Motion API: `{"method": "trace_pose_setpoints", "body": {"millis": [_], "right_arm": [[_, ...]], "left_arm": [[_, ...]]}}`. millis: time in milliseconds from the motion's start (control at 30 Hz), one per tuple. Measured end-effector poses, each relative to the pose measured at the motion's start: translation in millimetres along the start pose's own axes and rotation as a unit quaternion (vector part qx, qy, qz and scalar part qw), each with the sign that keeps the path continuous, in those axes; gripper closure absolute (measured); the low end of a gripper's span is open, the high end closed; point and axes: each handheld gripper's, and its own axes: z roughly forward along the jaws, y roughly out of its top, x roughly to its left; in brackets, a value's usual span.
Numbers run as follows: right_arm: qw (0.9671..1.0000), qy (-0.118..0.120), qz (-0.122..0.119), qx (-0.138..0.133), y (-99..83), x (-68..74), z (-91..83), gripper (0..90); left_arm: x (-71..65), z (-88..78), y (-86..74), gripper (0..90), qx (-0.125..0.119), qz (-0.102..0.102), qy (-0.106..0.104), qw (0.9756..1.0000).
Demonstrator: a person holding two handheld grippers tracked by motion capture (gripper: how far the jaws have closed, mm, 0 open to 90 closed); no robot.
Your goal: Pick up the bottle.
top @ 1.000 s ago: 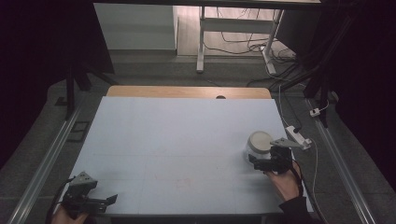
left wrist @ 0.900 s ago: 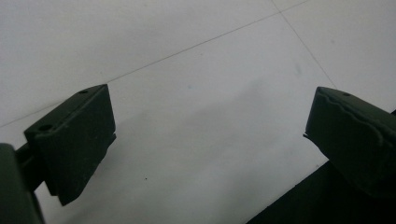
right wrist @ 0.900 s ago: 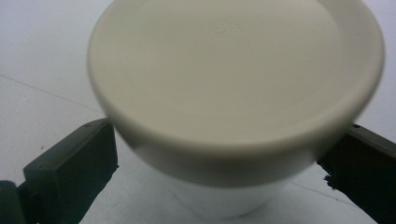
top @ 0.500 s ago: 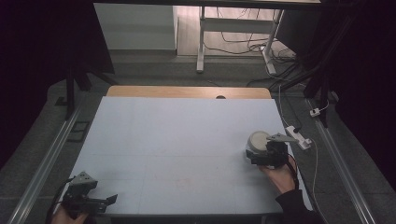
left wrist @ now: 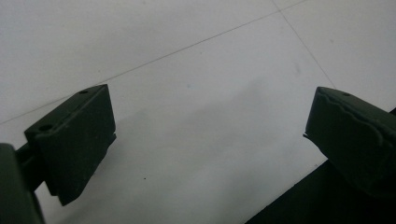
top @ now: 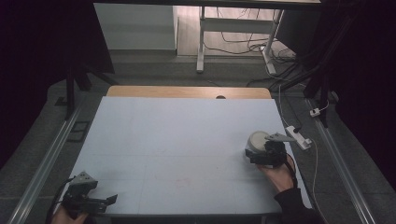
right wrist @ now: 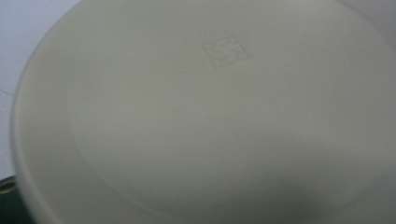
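Right gripper (top: 262, 156) at the table's (top: 187, 135) right edge, against a round white container (top: 256, 142) whose base with a square embossed mark fills its own view; jaw state cannot be told. Left gripper (top: 100, 201) at the near left corner, jaws wide apart, holding nothing.

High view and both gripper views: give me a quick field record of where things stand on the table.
surface: white table, wooden strip along its far edge
object: round white container, near the table's right edge, pale face with a small square embossed mark
right gripper: at the container's near side, close against it; whether it grips cannot be told
left gripper: near-left corner of the table, jaws wide apart, nothing between them
off table: white power strip on the floor to the right
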Motion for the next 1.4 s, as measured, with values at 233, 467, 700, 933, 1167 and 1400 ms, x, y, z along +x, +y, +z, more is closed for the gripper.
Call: {"method": "trace_pose_setpoints", "body": {"millis": [233, 467, 700, 933, 1167, 1400], "right_arm": [[0.9999, -0.006, -0.013, -0.002, 0.2, 1.3, -1.7, 5.7], [0.9998, -0.009, -0.019, -0.003, 0.4, 2.0, -2.8, 6.3], [0.9996, -0.011, -0.025, -0.005, 0.1, 2.2, -3.7, 6.5], [0.9995, 0.0, -0.028, -0.014, 1.9, 4.8, -7.4, 6.6], [0.9984, 0.028, -0.045, -0.02, 6.7, 17.9, -10.4, 6.6], [0.9955, 0.059, -0.072, -0.021, 11.7, 37.7, -10.6, 6.6]], "left_arm": [[0.0, 0.0, 0.0, 2.6, 0.0, 0.0, -0.001, 1.0], [0.0, 0.0, 0.1, 2.6, 0.001, 0.001, -0.002, 1.0], [-0.1, 0.0, 0.2, 2.6, 0.001, 0.001, -0.002, 1.0], [0.2, 0.0, 0.1, 2.6, 0.001, 0.001, -0.003, 1.0], [0.2, 0.1, 0.1, 2.6, 0.001, 0.0, -0.002, 1.0], [0.3, 0.0, 0.1, 2.6, 0.0, 0.0, -0.003, 1.0]]}}
